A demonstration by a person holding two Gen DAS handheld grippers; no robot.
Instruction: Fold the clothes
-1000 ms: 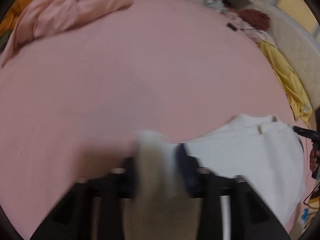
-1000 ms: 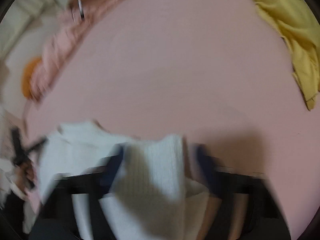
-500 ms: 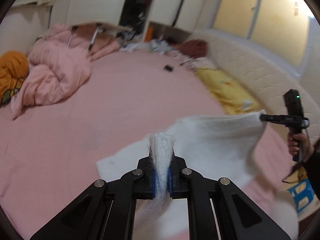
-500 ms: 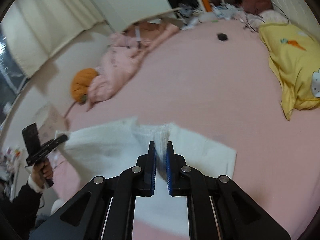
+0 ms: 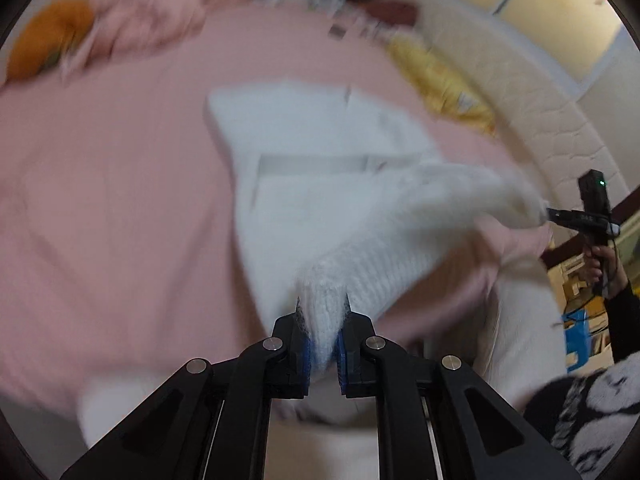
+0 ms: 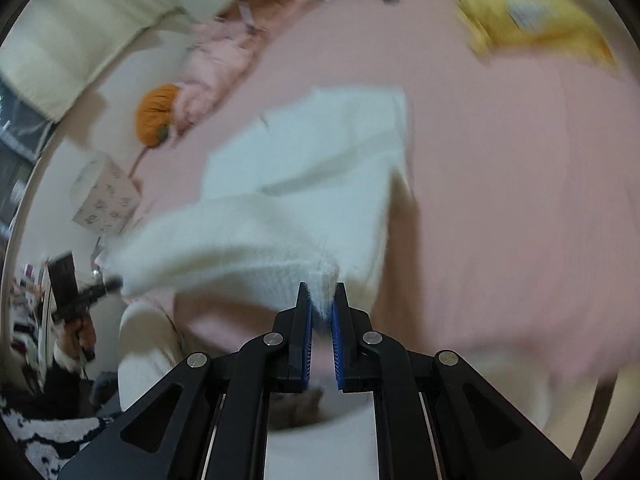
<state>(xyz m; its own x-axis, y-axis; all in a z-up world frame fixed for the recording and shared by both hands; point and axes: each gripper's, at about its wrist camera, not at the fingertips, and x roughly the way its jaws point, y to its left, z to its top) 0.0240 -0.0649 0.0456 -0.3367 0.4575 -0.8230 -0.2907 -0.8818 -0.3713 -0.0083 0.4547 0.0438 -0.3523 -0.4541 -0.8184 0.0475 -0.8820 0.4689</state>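
Both grippers have pulled back toward the near edge of the bed since half a second ago, and the white knit garment (image 5: 320, 168) now stretches away from them instead of hanging bunched close in front; both views are smeared with motion.

In the left view, the left gripper (image 5: 322, 312) has its jaws nearly closed on a thick bunch of the knit, which fills the gap between the blue pads (image 5: 305, 350). From there the cloth rises in a raised band to the right, where the right gripper (image 5: 558, 213) pinches its far corner. The rest of the garment lies spread on the pink sheet (image 5: 100, 200), its far edge pointing toward the yellow pillow (image 5: 440, 76).

In the right view, the right gripper (image 6: 320, 300) is closed to a narrow gap with a thin edge of knit caught between its blue pads (image 6: 307, 344). The same lifted band runs left to the left gripper (image 6: 108, 286), held in a hand (image 6: 82, 332). Beyond it the garment rests flat on the sheet. An orange cushion (image 6: 156, 114) and a crumpled pink blanket (image 6: 216, 60) sit at the far left of the bed, well apart from the garment.
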